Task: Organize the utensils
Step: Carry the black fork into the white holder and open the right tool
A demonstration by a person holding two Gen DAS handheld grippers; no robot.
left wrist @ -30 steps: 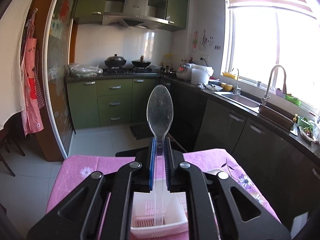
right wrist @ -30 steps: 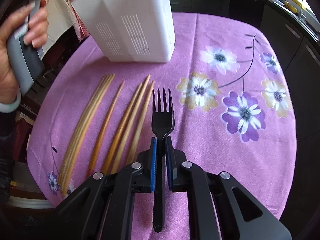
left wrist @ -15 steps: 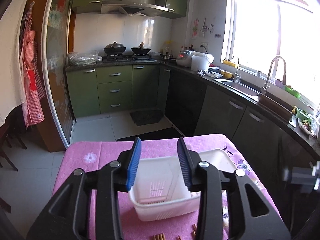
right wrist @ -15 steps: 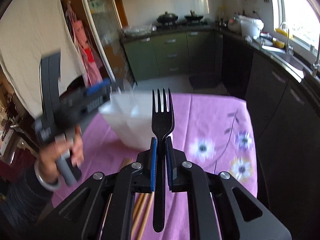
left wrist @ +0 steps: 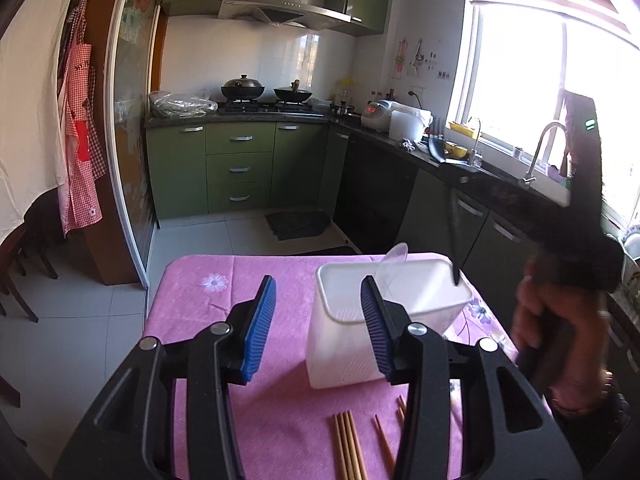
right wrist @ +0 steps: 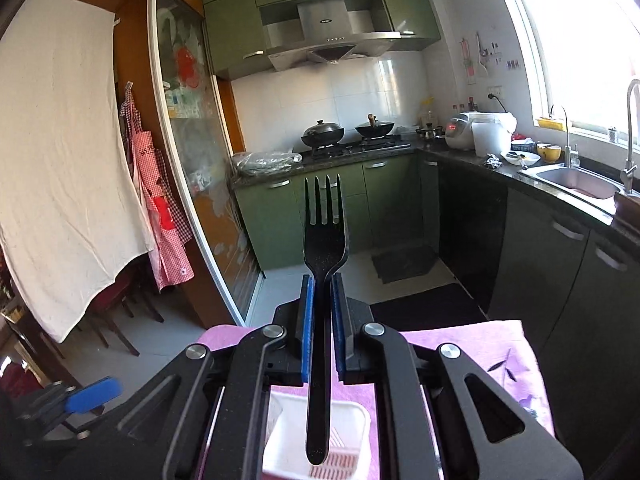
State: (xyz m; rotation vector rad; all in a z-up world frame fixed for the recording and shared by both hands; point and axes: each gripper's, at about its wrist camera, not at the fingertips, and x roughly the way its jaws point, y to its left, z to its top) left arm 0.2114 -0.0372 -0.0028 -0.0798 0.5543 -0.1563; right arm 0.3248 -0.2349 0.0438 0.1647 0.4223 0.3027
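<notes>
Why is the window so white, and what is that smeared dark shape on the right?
Left wrist view: the window is overexposed by daylight; the smeared shape is the right gripper with its hand, motion-blurred. Right wrist view: the fork is sharp, straight lines bow from fisheye distortion.

We see the bin (left wrist: 384,320) on the table (left wrist: 208,296) | spoon (left wrist: 394,258) inside it, leaning | chopsticks (left wrist: 350,448) on the table before the bin | fork (right wrist: 324,248) upright above the bin — handle end over its opening.

Both wrist views face the stove (left wrist: 262,92), sharing the white bin (left wrist: 384,312)
</notes>
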